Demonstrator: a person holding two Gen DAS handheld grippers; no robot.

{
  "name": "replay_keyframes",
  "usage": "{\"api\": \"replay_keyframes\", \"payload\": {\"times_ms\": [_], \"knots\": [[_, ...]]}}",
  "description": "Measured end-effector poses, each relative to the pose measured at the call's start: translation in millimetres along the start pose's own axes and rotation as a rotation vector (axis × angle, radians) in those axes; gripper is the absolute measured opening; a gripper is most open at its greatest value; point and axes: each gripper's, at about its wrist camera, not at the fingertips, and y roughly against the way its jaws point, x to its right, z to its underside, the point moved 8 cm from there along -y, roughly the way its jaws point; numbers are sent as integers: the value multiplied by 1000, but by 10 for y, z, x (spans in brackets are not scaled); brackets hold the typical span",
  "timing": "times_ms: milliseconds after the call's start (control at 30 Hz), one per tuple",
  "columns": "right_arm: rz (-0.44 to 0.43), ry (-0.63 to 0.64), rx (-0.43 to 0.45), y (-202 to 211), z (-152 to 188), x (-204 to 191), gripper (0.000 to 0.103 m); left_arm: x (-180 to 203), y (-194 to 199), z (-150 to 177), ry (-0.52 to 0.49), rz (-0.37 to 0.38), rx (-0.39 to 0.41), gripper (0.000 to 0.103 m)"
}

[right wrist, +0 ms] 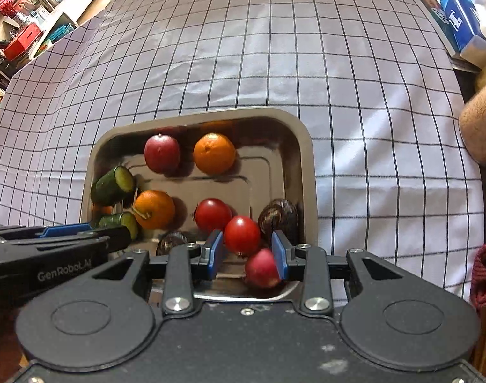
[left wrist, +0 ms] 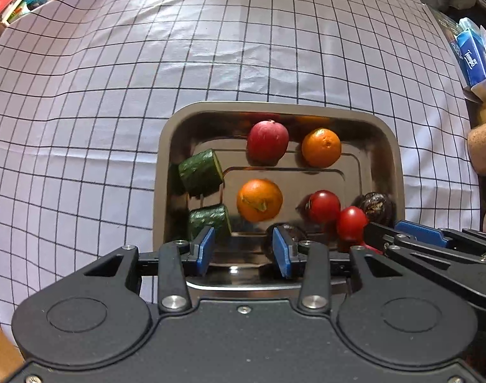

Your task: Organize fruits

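a metal tray point(left wrist: 399, 172) sits on a white cloth with a dark grid point(left wrist: 115, 95), and all the produce lies inside it.

in the left wrist view, the left gripper point(left wrist: 246, 250) hangs over the near edge of the tray at 6 o'clock, its blue pads point(left wrist: 207, 249) parted with only bare tray floor between them: released, grasping nothing. a cucumber chunk point(left wrist: 209, 220) lies just beyond the left pad at 7 o'clock, and a second cucumber piece point(left wrist: 201, 172) leans on the tray wall at 9 o'clock. an orange point(left wrist: 259, 200) lies at the tray's centre. a red apple point(left wrist: 267, 142) and a second orange point(left wrist: 321, 147) lie side by side at 12 to 1 o'clock. two tomatoes point(left wrist: 324, 206) touch each other at 4 o'clock, with a dark wrinkled fruit point(left wrist: 375, 206) just beside them by the right wall.

in the right wrist view, the right gripper point(right wrist: 247, 253) hovers over the tray's near right corner at 5 o'clock. its jaws stand narrow; the nearer tomato point(right wrist: 242, 235) shows between the fingertips and a small pinkish-red fruit point(right wrist: 262, 271) lies against the right pad. whether the pads press on either, i cannot tell. another dark fruit point(right wrist: 171, 241) lies at 7 o'clock of that tomato.
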Motion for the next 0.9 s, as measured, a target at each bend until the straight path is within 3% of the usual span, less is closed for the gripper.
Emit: {"api": "replay_keyframes", "payload": {"times_ms": [333,900], "knots": [[-3,22,8,155,326,-56,36,-82,188,319,-13,-40,56,49],[-9,55,13,310,936,-98,36,-165,340,931,4,-56,82,49]]}}
